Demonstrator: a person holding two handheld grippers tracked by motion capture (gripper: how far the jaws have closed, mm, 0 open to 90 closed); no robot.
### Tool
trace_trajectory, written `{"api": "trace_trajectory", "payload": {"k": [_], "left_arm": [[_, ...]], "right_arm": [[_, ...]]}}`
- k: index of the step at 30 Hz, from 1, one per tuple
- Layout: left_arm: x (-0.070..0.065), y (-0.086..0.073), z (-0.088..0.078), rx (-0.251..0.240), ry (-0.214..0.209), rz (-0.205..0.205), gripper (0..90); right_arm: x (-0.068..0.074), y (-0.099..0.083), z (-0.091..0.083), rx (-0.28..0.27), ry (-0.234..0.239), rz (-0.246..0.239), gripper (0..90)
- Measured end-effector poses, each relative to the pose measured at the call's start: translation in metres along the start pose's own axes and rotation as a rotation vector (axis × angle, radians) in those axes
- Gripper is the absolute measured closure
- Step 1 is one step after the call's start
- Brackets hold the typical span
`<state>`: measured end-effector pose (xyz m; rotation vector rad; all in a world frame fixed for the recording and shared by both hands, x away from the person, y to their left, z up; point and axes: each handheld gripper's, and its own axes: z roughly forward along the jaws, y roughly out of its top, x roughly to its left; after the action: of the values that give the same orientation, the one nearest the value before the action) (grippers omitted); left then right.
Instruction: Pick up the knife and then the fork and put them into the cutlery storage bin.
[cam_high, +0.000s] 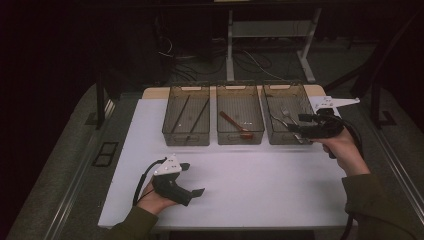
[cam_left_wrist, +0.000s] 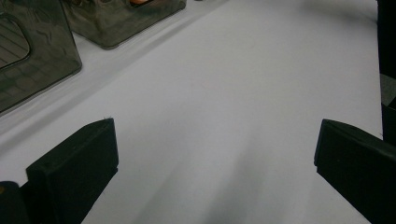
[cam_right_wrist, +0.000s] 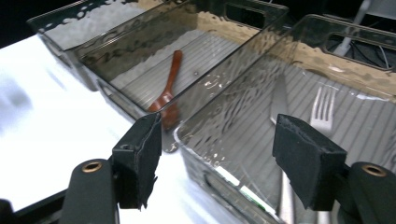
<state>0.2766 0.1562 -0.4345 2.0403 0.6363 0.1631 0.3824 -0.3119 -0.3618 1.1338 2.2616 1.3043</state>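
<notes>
Now my right tongs (cam_right_wrist: 217, 161) gape empty above the fork bin (cam_right_wrist: 299, 32), cutlery dropped; left tongs (cam_left_wrist: 215, 168) wait wide open, holding nothing. Next I withdraw.

The bins (cam_right_wrist: 219, 116) are smoky clear plastic, glossy and rippled. The fork (cam_right_wrist: 324, 109) is shiny metal, the spoon (cam_right_wrist: 170, 86) reddish-brown and smooth. The tabletop (cam_left_wrist: 243, 93) is matt white; the jaws carry matt black foam.

lab: white table (cam_high: 240, 185), floor cables (cam_high: 250, 62).
</notes>
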Motion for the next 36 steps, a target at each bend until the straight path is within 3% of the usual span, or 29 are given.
{"api": "trace_trajectory", "payload": {"k": [17,36], "left_arm": [[0.000,0.000,-0.001,-0.002,0.001,0.003,0.0],[0.000,0.000,-0.002,-0.010,0.001,0.005,0.0]], "right_arm": [[0.029,-0.021,-0.005,-0.038,0.037,-0.062,29.1],[0.045,-0.060,-0.005,-0.010,0.044,-0.046,22.9]]}}
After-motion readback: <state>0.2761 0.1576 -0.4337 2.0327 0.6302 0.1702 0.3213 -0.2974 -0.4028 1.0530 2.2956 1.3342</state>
